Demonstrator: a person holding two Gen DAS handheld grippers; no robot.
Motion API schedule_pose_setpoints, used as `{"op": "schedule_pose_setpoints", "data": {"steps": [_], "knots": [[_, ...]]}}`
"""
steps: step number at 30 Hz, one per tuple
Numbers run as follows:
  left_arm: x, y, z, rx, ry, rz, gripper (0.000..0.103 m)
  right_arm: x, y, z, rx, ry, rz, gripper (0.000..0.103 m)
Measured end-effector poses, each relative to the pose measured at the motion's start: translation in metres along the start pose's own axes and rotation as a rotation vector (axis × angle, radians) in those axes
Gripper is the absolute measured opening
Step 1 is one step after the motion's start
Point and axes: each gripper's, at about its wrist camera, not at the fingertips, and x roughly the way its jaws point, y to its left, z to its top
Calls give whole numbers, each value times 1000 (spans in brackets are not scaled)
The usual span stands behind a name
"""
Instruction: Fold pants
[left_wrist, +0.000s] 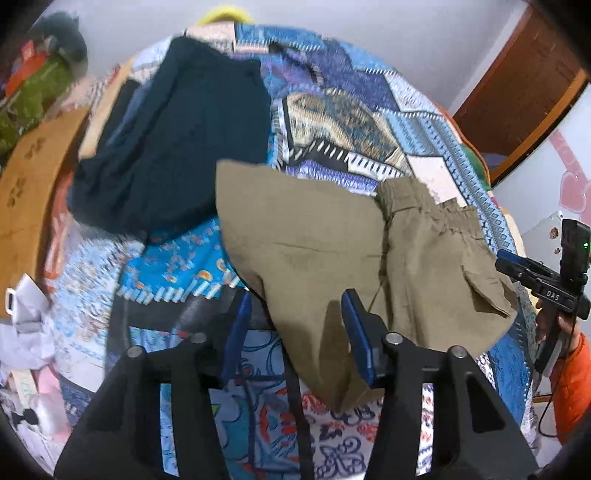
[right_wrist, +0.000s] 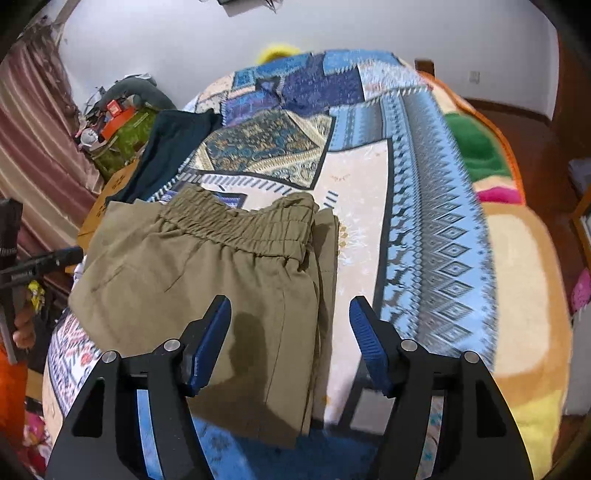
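Bedding comes first in size: a patchwork bedspread in blues and creams is spread over the bed as the working surface, and the olive pants are laid on its near left part, apparently so that they can be flattened and folded against something broad and soft. In the right wrist view the elastic waistband is turned toward the far side, with the cloth below it already doubled along its right edge, so the garment is judged to be part-way folded. In the left wrist view the same pants are seen rumpled, the gathered waistband pushed up at the right and a pocket flap showing at the right edge. A dark garment is left aside at the far left, well apart from the work. The right gripper is held low above the near part of the pants, pointed toward the waistband, its jaws spread wide with nothing between them. The left gripper is poised over the near edge of the cloth, jaws likewise parted and empty; whether its right finger touches the fabric cannot be told.
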Motion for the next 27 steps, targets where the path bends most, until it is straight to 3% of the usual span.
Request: {"op": "schedule_pose_setpoints", "data": {"steps": [8, 11, 13, 16, 22, 27], "knots": [[26, 3, 12, -36, 30, -42, 46, 31, -8, 2, 31, 69, 70, 63], [31, 0, 15, -24, 23, -37, 38, 37, -12, 7, 50, 85, 98, 59], [32, -3, 17, -20, 14, -45, 21, 41, -12, 9, 44, 96, 97, 50], [29, -9, 19, -3, -17, -31, 12, 41, -13, 9, 48, 96, 96, 34], [13, -28, 19, 78, -95, 48, 5, 26, -3, 8, -34, 34, 38, 11], [-12, -35, 26, 90, -159, 64, 3, 8, 10, 18, -82, -27, 13, 7]]}}
